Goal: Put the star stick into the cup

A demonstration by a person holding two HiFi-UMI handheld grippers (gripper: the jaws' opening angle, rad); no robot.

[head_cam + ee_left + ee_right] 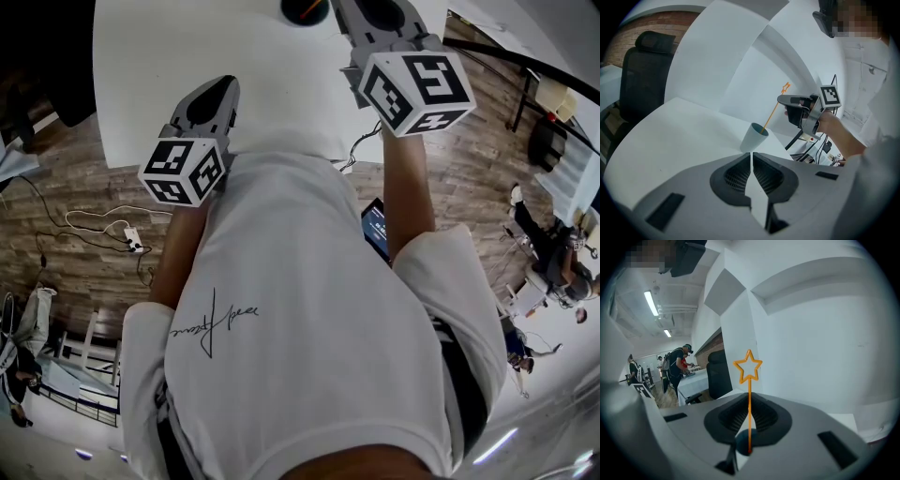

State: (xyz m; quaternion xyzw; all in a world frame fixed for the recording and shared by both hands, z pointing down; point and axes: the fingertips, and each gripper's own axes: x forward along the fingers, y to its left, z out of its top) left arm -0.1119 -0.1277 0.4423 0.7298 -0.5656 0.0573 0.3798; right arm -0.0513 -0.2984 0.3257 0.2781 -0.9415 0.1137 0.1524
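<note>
The right tongs (749,399) are closed on the star stick (749,385), whose lower end sits in the cup (753,137) on the white counter (670,140), while the left tongs (751,154), pressed together and empty, hang near the cup.

Bare white table (670,140) open all round the pale blue cup (751,138), thin orange star stick (774,111) and right gripper (780,99) barring its mouth from above

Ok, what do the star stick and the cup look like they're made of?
Star stick: thin, straight, uniform orange with an open star outline at the top. Likely moulded plastic, though coated wire is possible.
Cup: pale blue-grey, matte, smooth tapered wall. Probably plastic; paper cannot be ruled out.
</note>
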